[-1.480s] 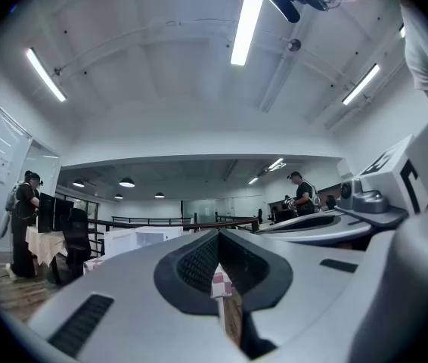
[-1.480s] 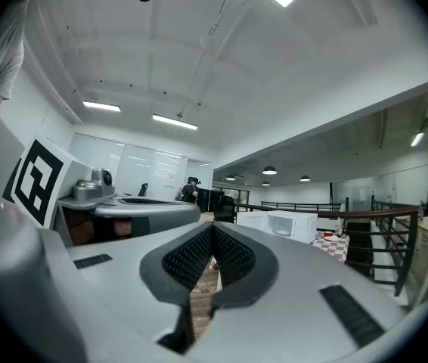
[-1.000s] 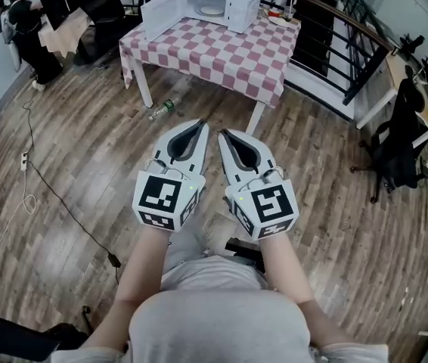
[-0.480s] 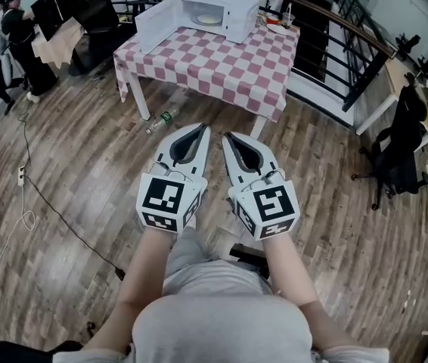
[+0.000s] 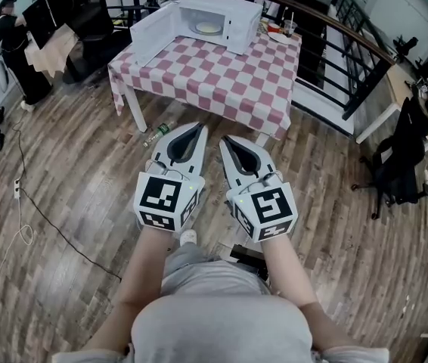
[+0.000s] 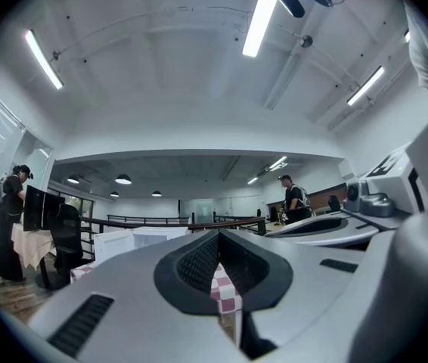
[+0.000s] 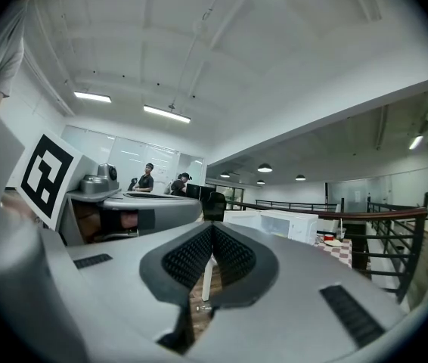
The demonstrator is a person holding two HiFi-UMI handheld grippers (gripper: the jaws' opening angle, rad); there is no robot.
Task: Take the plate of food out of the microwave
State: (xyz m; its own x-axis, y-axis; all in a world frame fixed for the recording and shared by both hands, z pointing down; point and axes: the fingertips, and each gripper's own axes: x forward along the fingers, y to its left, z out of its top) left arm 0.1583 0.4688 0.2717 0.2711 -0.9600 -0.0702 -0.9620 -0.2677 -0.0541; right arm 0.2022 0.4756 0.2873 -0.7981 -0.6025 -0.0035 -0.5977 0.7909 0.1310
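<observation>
A white microwave [image 5: 212, 12] stands at the far end of a table with a red-and-white checked cloth [image 5: 214, 74]; its door [image 5: 152, 32] hangs open to the left. Inside lies a pale plate of food [image 5: 208, 27]. My left gripper [image 5: 197, 126] and right gripper [image 5: 224, 138] are held side by side over the wooden floor, well short of the table, both shut and empty. The left gripper view shows its jaws [image 6: 218, 233] pressed together, with the microwave [image 6: 134, 240] far off. In the right gripper view the jaws [image 7: 212, 227] are also together, and the microwave [image 7: 274, 221] sits beyond.
A plastic bottle [image 5: 156, 131] lies on the floor by the table's near left leg. A cup [image 5: 288, 27] and a dish [image 5: 278, 20] sit right of the microwave. A black railing [image 5: 335, 29] runs behind. An office chair [image 5: 399, 161] stands right; people [image 5: 10, 32] stand left.
The table and microwave have come nearer and lower in the head view as the person walks toward them. Both grippers stay shut and side by side.
</observation>
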